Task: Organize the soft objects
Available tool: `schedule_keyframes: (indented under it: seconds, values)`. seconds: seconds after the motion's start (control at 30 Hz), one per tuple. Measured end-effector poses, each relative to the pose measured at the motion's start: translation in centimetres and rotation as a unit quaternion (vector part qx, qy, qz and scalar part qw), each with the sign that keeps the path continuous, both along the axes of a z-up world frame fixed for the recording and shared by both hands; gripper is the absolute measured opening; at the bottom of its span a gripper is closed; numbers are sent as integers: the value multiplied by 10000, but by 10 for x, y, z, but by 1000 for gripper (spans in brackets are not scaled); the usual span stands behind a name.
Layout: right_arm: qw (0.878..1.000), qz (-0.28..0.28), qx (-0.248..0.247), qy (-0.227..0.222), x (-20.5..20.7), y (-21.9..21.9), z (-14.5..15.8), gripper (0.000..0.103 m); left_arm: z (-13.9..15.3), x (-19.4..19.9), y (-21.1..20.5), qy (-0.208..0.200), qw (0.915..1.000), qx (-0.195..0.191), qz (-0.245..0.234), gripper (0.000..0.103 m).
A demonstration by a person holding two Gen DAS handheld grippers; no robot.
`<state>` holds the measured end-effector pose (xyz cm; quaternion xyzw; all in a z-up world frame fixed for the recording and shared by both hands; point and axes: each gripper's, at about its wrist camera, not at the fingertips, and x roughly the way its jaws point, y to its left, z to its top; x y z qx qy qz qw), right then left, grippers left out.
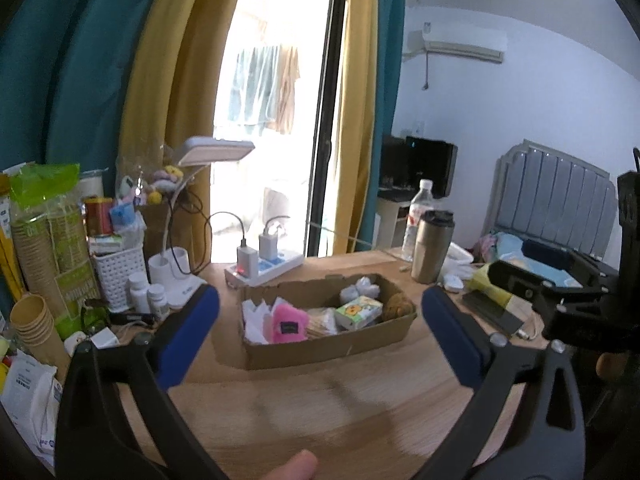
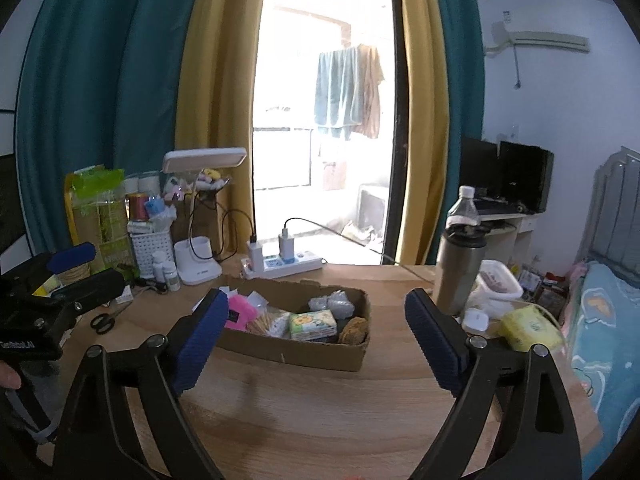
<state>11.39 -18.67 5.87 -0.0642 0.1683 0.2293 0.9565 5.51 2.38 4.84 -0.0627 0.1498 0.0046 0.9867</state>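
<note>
We hold both grippers over the wooden table (image 1: 320, 412), left gripper (image 1: 320, 328) and right gripper (image 2: 316, 340) each spread wide with nothing between the fingers. The cardboard box (image 2: 304, 350) ahead holds the soft items: pink plush (image 1: 289, 322), tissue pack (image 2: 313, 323), white wad (image 1: 359, 289).

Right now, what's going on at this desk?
A person holds a gripper in each hand above the wooden desk. Both the left gripper and right gripper are open and empty. Ahead sits a cardboard tray already holding soft items: a pink plush, a tissue pack, and white wads. Nothing is being gripped.
</note>
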Motion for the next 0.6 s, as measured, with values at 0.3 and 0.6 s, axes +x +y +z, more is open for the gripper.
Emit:
schedule_keyframes:
  seconds: [0.3, 0.6]
  values:
    - [9995, -150, 142, -259, -27, -17, 18, 92, 18, -13, -5, -74, 10000, -22, 56, 102]
    - [9989, -154, 193, -389, -39, -21, 25, 92, 26, -25, -15, -108, 9999, 48, -32, 102]
